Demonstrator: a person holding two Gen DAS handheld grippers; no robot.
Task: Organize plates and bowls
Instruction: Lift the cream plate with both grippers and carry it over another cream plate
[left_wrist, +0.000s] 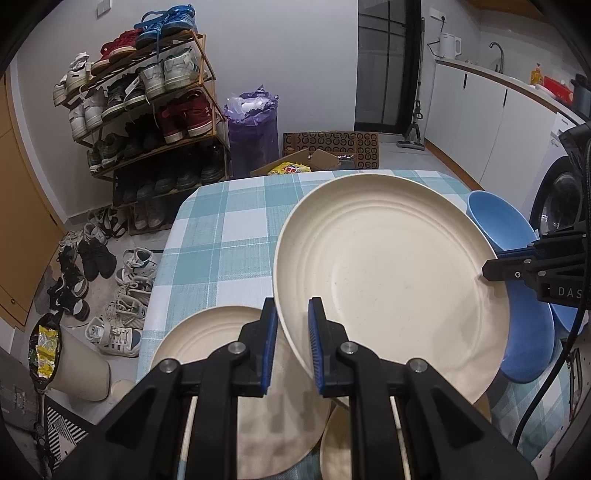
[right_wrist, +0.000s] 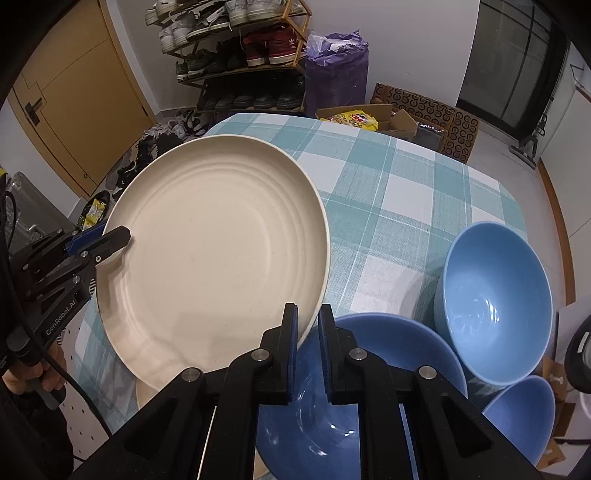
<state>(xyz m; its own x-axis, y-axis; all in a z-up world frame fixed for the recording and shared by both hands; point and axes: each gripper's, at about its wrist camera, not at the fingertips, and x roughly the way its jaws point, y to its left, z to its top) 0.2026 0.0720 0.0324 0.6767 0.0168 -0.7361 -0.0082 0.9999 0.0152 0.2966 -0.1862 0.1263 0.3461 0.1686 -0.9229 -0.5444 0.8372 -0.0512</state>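
**Cream plate held at two rim points, clear of the bench**

Left gripper (left_wrist: 292, 306): jaws closed on the near-left rim of the large cream plate (left_wrist: 391, 280); blue pads on either side of the edge. Below and left of this gripper, a second cream plate (left_wrist: 207, 339) lies flat on the checked bench (left_wrist: 221, 229). The held plate is tilted and raised off the cloth.

Right gripper (right_wrist: 308, 314): jaws pinched shut on the opposite rim of the same plate. Directly under and right of it, a blue bowl (right_wrist: 388, 354); further right, a deeper blue bowl (right_wrist: 495, 295) tipped on its side, then a smaller blue bowl (right_wrist: 521, 410).
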